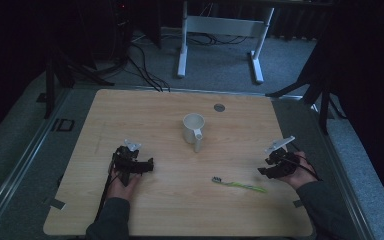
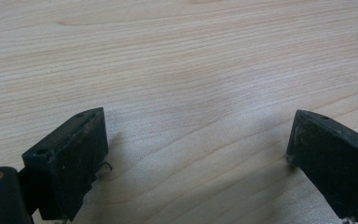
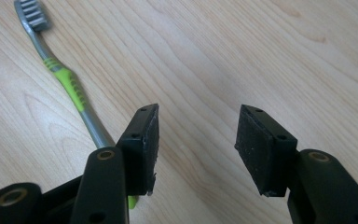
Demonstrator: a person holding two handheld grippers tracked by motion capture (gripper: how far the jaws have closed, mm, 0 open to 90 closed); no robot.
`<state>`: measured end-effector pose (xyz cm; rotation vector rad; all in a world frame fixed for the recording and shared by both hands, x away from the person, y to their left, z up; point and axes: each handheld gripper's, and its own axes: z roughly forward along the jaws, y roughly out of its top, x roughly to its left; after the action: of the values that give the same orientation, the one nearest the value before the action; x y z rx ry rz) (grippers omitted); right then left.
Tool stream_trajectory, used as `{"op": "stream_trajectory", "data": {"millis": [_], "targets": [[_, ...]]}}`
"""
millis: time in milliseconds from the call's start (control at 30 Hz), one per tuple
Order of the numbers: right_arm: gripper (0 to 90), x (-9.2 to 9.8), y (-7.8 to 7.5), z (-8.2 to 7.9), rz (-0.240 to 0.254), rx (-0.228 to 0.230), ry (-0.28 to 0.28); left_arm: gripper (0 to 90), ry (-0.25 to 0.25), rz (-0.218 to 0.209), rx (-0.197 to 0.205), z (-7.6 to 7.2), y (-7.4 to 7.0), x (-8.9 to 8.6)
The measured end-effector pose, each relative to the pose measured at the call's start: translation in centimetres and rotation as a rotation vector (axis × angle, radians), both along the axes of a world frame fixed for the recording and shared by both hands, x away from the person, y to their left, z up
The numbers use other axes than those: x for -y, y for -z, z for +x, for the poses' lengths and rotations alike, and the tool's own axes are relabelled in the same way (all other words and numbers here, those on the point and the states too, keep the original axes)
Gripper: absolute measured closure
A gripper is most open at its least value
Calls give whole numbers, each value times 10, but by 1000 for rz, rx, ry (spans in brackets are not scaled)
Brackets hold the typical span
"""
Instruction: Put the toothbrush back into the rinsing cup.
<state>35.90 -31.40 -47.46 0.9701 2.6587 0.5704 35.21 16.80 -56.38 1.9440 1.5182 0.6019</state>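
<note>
A toothbrush (image 1: pixel 238 185) with a grey and green handle is seen lying flat on the wooden desk (image 1: pixel 180 210), toward the near edge and right of the middle, its bristle head pointed toward the left edge. The right gripper (image 1: pixel 265 171) is held in the person's right hand (image 1: pixel 296 176) just beside the handle end of the toothbrush, near the right edge of the desk. In the right gripper view the jaws are shown released, with bare wood between them; the toothbrush (image 3: pixel 70 86) is seen to pass beside the outer face of the left jaw, and nothing is grasped. Whether that jaw touches the handle cannot be told.

The left gripper (image 1: pixel 147 165) is held in the left hand (image 1: pixel 122 186) near the near-left part of the desk, well apart from the toothbrush. In the left gripper view its jaws are seen spread wide and released over the bare wood (image 2: pixel 191 70), with nothing between them.

A white mug (image 1: pixel 193 128) is stood upright near the middle of the desk, its handle turned toward the near edge. A small round grey insert (image 1: pixel 219 107) is set into the desk close to the far edge.
</note>
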Motion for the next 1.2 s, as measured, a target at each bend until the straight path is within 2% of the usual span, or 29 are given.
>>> {"op": "stream_trajectory", "data": {"millis": [167,600,800,1000,1067,1200], "targets": [[479,-8,-6,4,-28,-11,-26,55,0,-1,1,0,0,0],[484,-31,-7,12,-91,-48,-97,55,0,0,1,0,0,0],[503,-43,-7,17,-144,-71,-135,55,0,0,0,0,0,0],[514,-52,-6,18,-158,-82,-166,55,0,0,0,0,0,0],[558,-57,-6,19,-163,-102,-181,55,0,-1,0,0,0,0],[578,-64,-5,18,-174,-121,-211,55,0,-1,0,0,0,0]]}}
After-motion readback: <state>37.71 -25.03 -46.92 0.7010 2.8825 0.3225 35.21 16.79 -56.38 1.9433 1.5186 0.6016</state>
